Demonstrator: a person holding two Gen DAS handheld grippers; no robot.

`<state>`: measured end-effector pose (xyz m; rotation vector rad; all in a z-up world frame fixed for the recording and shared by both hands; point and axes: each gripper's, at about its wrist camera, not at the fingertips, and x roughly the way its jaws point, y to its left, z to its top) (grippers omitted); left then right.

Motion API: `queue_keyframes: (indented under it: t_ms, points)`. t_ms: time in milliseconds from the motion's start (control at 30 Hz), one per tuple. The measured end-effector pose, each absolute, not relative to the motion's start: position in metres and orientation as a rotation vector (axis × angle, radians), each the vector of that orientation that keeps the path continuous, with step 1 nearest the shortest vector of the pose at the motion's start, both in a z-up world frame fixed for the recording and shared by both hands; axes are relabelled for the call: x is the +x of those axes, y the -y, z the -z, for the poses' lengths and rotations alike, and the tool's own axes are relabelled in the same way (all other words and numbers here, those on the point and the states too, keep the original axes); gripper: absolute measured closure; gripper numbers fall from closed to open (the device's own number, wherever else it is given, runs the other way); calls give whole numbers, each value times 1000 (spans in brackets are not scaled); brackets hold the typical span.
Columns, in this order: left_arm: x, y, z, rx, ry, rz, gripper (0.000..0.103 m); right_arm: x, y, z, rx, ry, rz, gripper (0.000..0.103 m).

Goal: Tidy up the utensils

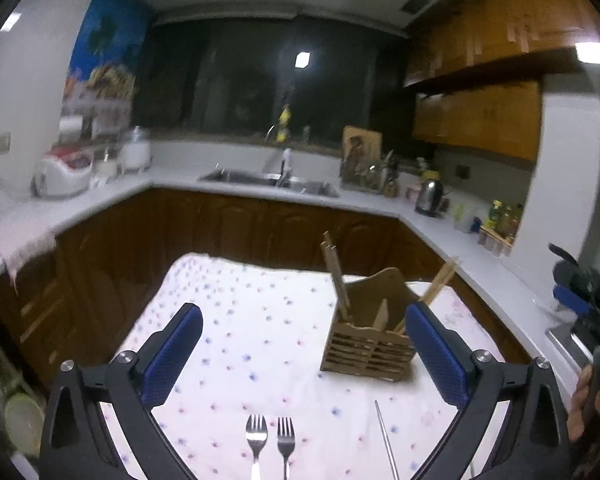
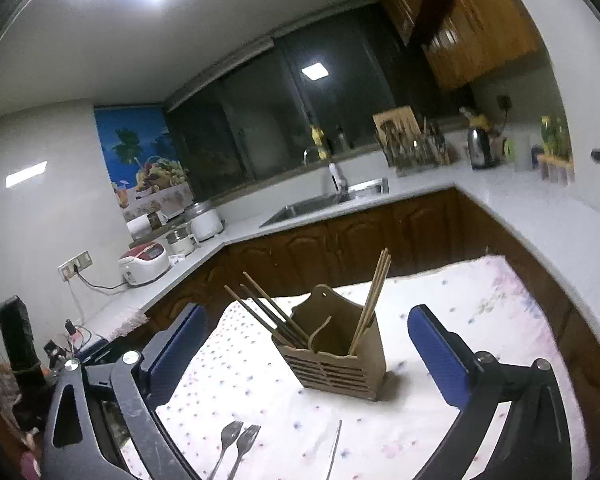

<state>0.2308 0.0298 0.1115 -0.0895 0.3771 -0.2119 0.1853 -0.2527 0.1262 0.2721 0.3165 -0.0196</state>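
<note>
Both claws hover over the cloth-covered counter [image 1: 260, 312], and neither grips anything. The left claw [image 1: 304, 344] is spread wide, its blue pads [image 1: 172, 356] standing at the lower left and lower right of the left wrist view with bare flowered cloth between them. The right claw [image 2: 308, 344] is just as wide apart, its blue pads [image 2: 436, 356] framing the lower half of the right wrist view.

The wooden utensil holder [image 1: 368, 344] stands upright on the cloth, right of centre in the left wrist view and just inside the right-hand pad. In the right wrist view the same holder [image 2: 332, 356] sits near the middle of the frame, squarely between the two pads. Chopsticks [image 1: 336, 276] lean out of it; the right wrist view shows one bunch [image 2: 268, 312] fanning to the upper left from one compartment and another bunch [image 2: 374, 292] leaning to the upper right from the other.

Down at the bottom edge of the left wrist view, two forks [image 1: 270, 440] lie side by side on the cloth, tines pointing up the frame toward the holder. To their right lies a thin metal rod-like utensil [image 1: 386, 440]; what kind it is, I cannot tell. The right wrist view catches the same forks [image 2: 236, 440] at bottom centre-left, and the thin piece [image 2: 334, 448] beside them, all well apart from the holder.
</note>
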Motion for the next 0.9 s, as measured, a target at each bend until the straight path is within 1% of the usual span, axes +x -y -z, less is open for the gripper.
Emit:
queue_keyframes:
  t_ms: [167, 300, 467, 567, 667, 900]
  points:
    - [184, -39, -108, -93, -267, 267, 1, 148, 237, -137, 189, -257, 39, 0]
    - [166, -39, -112, -57, -255, 264, 1, 122, 230, -153, 143, -217, 41, 0]
    - [145, -41, -137, -39, -242, 284, 1, 97, 220, -189, 108, -159, 42, 0]
    - [139, -41, -138, -45, -252, 282, 1, 85, 212, -201, 87, -139, 39, 0]
    - [133, -39, -128, -39, -274, 260, 1, 77, 207, -195, 88, -128, 28, 0]
    - [127, -40, -98, -41, -372, 247, 1, 66, 203, -152, 131, -165, 42, 0]
